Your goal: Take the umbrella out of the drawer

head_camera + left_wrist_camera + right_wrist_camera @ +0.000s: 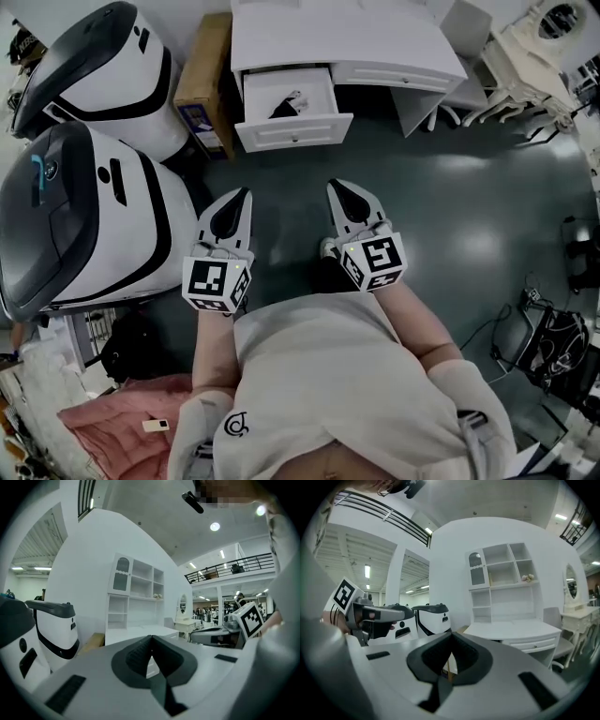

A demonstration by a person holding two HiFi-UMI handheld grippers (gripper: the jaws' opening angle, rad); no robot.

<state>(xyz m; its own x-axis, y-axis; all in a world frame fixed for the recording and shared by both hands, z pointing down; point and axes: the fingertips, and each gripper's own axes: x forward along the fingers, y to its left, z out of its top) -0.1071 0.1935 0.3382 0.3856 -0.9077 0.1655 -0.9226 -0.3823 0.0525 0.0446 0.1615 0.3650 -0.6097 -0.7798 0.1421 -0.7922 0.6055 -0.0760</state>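
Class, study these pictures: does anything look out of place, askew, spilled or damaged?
Only the drawer of the white desk stands out: it is pulled open, with the dark umbrella lying inside. Nothing looks spilled or damaged.

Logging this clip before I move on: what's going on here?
A person faces a white desk, holding the left gripper and the right gripper out in front. Both grippers are shut with nothing between the jaws. The desk's drawer is pulled open, and a dark umbrella lies inside. Neither gripper is at the drawer yet, and bare floor lies between them and it.
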